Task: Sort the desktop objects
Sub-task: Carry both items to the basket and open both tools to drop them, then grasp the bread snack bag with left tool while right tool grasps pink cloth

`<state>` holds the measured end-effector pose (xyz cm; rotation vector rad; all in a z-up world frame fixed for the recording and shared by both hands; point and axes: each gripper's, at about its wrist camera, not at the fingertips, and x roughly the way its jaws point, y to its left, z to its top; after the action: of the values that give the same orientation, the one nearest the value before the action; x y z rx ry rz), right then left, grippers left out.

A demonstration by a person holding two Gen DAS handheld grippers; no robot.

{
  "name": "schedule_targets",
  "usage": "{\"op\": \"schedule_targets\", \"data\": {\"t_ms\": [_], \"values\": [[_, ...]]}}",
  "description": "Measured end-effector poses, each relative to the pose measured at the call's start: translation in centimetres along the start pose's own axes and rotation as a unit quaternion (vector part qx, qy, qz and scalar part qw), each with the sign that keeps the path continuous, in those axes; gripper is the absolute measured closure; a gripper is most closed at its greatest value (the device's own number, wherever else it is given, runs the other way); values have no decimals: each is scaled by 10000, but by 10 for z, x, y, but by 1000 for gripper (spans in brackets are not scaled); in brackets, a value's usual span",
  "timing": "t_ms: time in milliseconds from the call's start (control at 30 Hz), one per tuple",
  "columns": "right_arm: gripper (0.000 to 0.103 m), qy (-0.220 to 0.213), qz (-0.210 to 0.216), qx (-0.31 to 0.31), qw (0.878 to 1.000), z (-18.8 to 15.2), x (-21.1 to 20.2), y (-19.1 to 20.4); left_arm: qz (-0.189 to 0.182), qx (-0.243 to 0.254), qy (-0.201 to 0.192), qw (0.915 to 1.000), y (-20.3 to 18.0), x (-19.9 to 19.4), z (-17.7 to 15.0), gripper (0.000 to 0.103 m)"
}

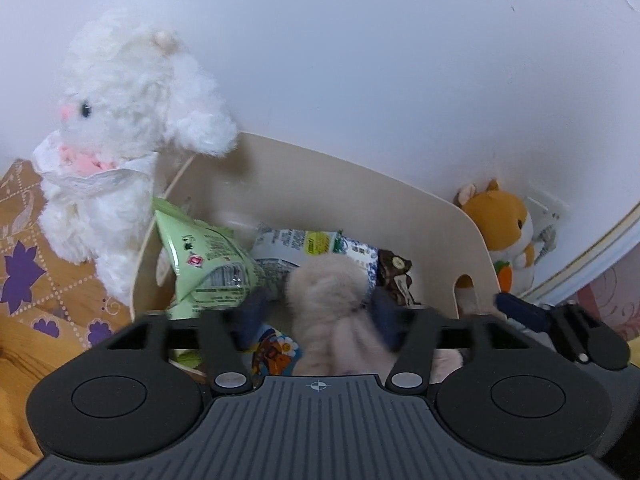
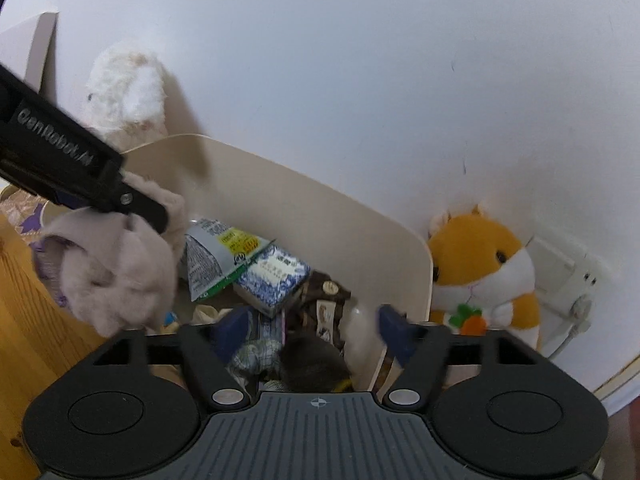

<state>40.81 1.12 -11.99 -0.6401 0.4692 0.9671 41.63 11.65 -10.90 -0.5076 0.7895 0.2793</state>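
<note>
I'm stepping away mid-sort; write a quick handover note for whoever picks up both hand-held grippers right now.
Left hand-held gripper: open, pinkish plush between its fingers at the beige bin; whether the plush hangs free is unclear.
Right hand-held gripper: open, empty, above the bin.
Done: green packet and blue-patterned box lie in the bin with other wrappers.
Left: white lamb plush stands outside the bin's left side and orange hamster plush outside its right, by the wall; they probably still need sorting.
</note>
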Motion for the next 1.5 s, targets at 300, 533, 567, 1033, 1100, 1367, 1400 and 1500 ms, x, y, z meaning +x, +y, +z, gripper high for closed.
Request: {"op": "schedule_targets", "data": {"t_ms": [300,533,567,1033,1100,1367,1400,1500], "values": [[15,-142,-150,-39,9998,-1,-25,0,-224,-253,-167,9993,6,-18,3,28],[10,-237,-209,18,9995,-8,-60,3,-187,-41,-264,9995,9,-47,-6,28],[8,-252,-203,30,9995,-11,-67,4,-175,65,-254,9995,10,-52,-9,28],[0,85,45,678,9977,-77,-146,63,-154,799,337,9961,44,-94,-72,27],[0,183,94,716,9972,-87,-154,75,-158,927,454,9945,49,-99,-81,27],[0,366,407,854,9948,-127,-199,134,-302,1419,938,9850,68,-110,-117,27],[0,387,458,879,9943,-132,-204,140,-316,1504,988,9832,69,-110,-122,27],[0,461,542,831,9940,-140,-216,157,-311,1812,1189,9757,69,-108,-139,27]]}}
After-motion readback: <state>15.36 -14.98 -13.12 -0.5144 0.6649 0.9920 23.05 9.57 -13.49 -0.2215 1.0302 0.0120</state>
